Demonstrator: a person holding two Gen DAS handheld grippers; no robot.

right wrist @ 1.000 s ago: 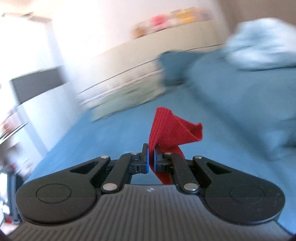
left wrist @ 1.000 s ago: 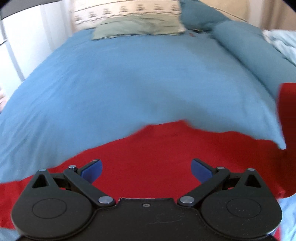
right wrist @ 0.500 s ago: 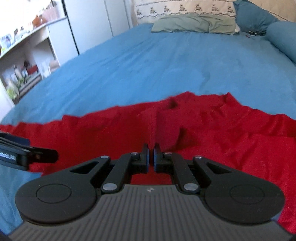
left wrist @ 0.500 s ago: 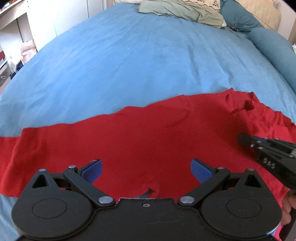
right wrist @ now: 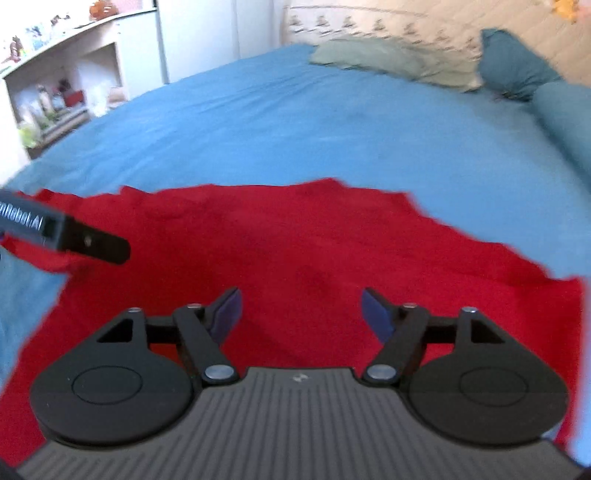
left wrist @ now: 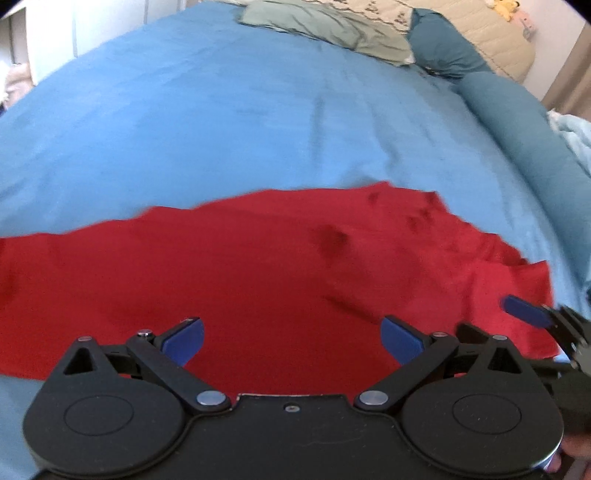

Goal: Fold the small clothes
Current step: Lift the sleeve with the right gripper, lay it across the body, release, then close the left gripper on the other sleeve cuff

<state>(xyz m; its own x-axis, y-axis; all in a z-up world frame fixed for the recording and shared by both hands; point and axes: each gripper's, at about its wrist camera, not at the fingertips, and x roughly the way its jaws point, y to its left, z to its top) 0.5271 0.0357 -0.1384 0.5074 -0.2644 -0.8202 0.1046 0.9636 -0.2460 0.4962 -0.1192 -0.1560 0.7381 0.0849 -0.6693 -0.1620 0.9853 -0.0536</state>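
Observation:
A red garment lies spread flat on the blue bed cover, wide from left to right, with small wrinkles at its right end. It also fills the near part of the right wrist view. My left gripper is open and empty just above the garment's near edge. My right gripper is open and empty above the garment's right part. The right gripper's fingertip shows at the right of the left wrist view, and the left gripper's fingertip shows at the left of the right wrist view.
The blue bed cover stretches far ahead. Grey-green and patterned pillows and a teal cushion lie at the head. A teal bolster runs along the right side. White shelves stand to the left of the bed.
My right gripper carried the held red cloth down onto the bed, then opened and let it go. The garment now lies flat. My left gripper stayed open.

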